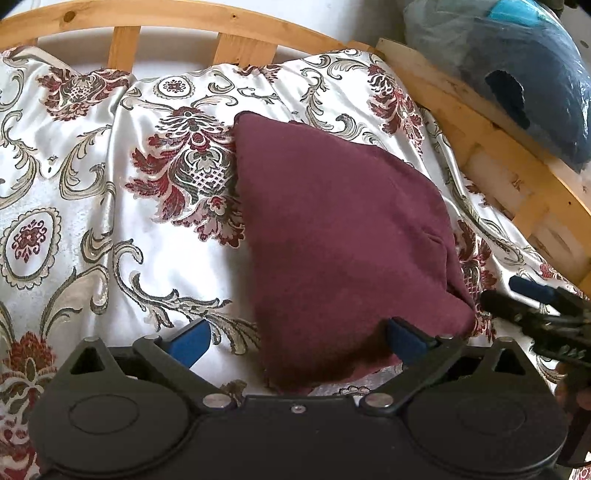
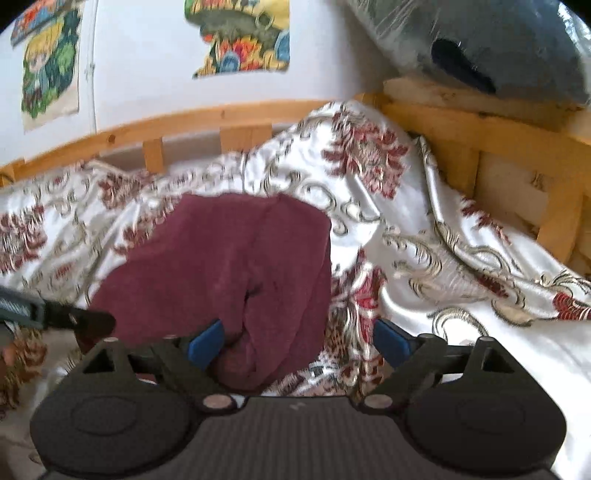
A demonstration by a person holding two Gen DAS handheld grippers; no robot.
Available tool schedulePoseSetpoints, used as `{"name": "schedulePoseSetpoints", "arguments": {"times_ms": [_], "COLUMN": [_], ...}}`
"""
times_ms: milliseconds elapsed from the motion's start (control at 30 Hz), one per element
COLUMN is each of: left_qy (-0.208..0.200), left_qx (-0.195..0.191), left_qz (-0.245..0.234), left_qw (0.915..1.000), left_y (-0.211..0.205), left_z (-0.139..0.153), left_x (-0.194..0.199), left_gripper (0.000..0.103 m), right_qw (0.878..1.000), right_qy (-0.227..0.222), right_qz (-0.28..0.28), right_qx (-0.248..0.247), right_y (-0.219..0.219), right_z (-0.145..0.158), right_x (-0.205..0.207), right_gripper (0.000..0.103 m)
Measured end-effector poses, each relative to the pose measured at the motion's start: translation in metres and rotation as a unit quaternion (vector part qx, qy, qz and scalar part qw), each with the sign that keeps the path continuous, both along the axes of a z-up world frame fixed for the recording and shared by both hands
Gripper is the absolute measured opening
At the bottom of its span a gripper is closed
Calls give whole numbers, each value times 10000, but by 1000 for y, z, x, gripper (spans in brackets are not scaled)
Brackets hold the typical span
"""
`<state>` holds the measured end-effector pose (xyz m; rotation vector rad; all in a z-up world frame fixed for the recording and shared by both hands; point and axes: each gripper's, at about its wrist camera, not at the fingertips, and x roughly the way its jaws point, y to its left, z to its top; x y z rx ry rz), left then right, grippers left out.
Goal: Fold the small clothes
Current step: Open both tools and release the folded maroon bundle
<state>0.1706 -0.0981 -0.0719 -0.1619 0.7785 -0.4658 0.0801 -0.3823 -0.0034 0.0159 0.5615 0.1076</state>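
A maroon garment (image 1: 332,240) lies folded into a rough triangle on the patterned bedspread (image 1: 110,206). My left gripper (image 1: 299,341) stands open over its near corner, the cloth lying slack between the blue pads and reaching the right pad (image 1: 404,339). In the right wrist view the same garment (image 2: 229,266) shows a lengthwise fold, and my right gripper (image 2: 299,341) is open around its near end, the left pad (image 2: 207,341) beside the cloth. The right gripper (image 1: 535,306) shows at the left view's right edge; the left gripper (image 2: 74,321) pokes in at the right view's left edge.
A wooden bed rail (image 1: 229,22) runs along the far side and the right side (image 1: 491,147). A plastic-wrapped blue bundle (image 1: 535,85) sits on the rail at the right. Colourful pictures (image 2: 240,37) hang on the white wall. The bedspread bunches up near the corner (image 2: 369,155).
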Motion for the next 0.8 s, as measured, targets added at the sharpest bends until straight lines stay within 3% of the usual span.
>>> {"name": "schedulePoseSetpoints", "arguments": {"times_ms": [133, 300, 533, 733, 800], "left_qy": [46, 92, -40, 327, 364], "left_qx": [-11, -145, -660, -638, -658], "left_qz": [-15, -18, 207, 313, 316], "left_qw": [10000, 9999, 9976, 9969, 9967], "left_y": [1, 4, 11, 12, 13], "left_z": [-1, 1, 6, -6, -8], "left_x": [1, 2, 2, 10, 11], "left_gripper": [102, 102, 102, 102, 102], "right_qw": [9999, 9993, 9995, 9988, 9983], "right_qy": [-17, 240, 197, -111, -182], "right_qz": [149, 217, 177, 148, 156], "right_qx": [56, -209, 147, 450, 533], "right_y": [6, 18, 3, -11, -15], "right_z": [4, -13, -18, -2, 5], "right_x": [3, 7, -5, 3, 15], "right_gripper": [99, 99, 103, 102, 96]}}
